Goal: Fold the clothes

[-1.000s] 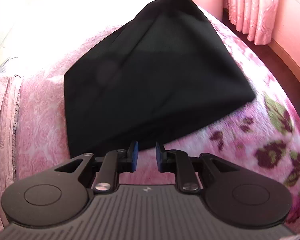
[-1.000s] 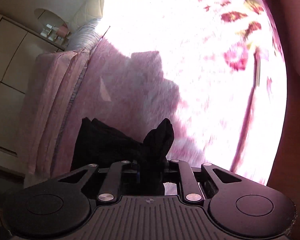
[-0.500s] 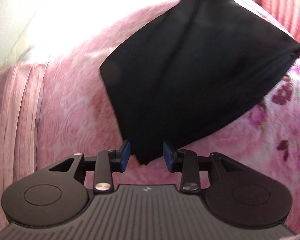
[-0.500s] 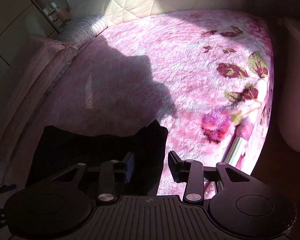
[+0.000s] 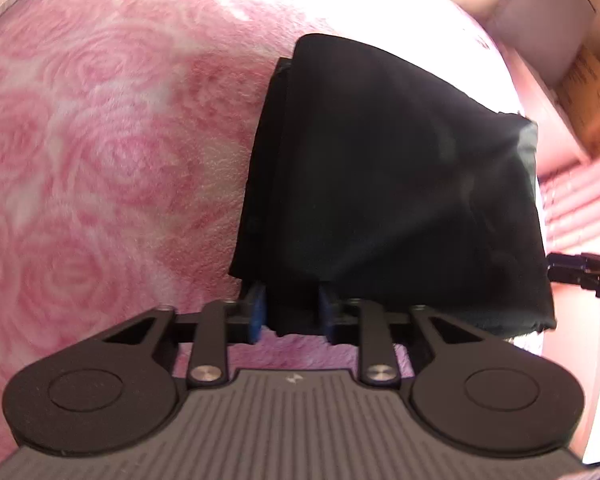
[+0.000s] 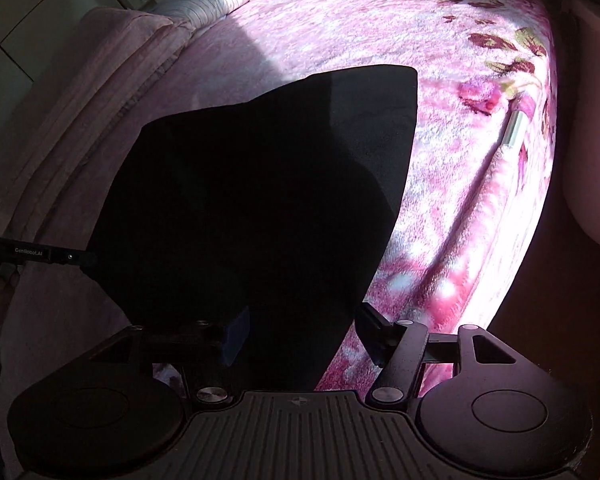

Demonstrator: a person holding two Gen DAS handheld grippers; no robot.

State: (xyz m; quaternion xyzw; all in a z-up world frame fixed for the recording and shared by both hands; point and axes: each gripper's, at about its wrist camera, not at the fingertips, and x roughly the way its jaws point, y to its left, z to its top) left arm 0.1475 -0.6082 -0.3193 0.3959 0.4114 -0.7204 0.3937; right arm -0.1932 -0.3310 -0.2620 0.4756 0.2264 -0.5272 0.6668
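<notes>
Strong sunlight blows out the top centre and upper right of the left wrist view, washing the pink rose-patterned blanket (image 5: pixel 100 152) to white there. The black garment (image 5: pixel 396 184) reads as a flat dark mass with faint sheen at its right edge. The right wrist view is dim and contrasty: the left side lies in deep shadow, the right half of the floral blanket (image 6: pixel 480 152) glares, and the garment (image 6: pixel 252 208) shows no detail. Both frames bend at the edges, with slight blur.
</notes>
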